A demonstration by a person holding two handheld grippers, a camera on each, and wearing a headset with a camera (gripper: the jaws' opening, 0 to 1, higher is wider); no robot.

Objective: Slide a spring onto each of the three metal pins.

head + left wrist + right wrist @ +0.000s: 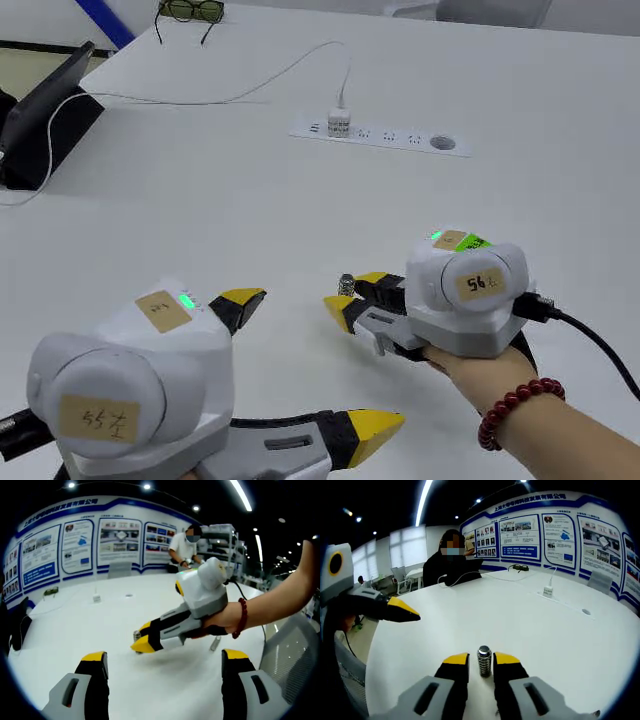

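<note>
The right gripper (481, 661) clamps a spring (484, 662) between its fingers (456, 664). The spring stands upright on the desk (520, 620), long axis vertical, capped end up. The left gripper (165, 655) holds its fingers spread wide.

Open white tabletop (250, 210) ahead of both grippers, plenty of room to sweep; far across it the power strip (385, 136) and its white cable (230, 97) bar the way; a black device (45, 115) blocks the far left, glasses (190, 10) sit at the far edge; the left gripper (320, 358) gapes wide, nothing between its jaws; the right gripper (352, 292) has its narrow gap filled by a spring (484, 661); bare table separates the two.
</note>
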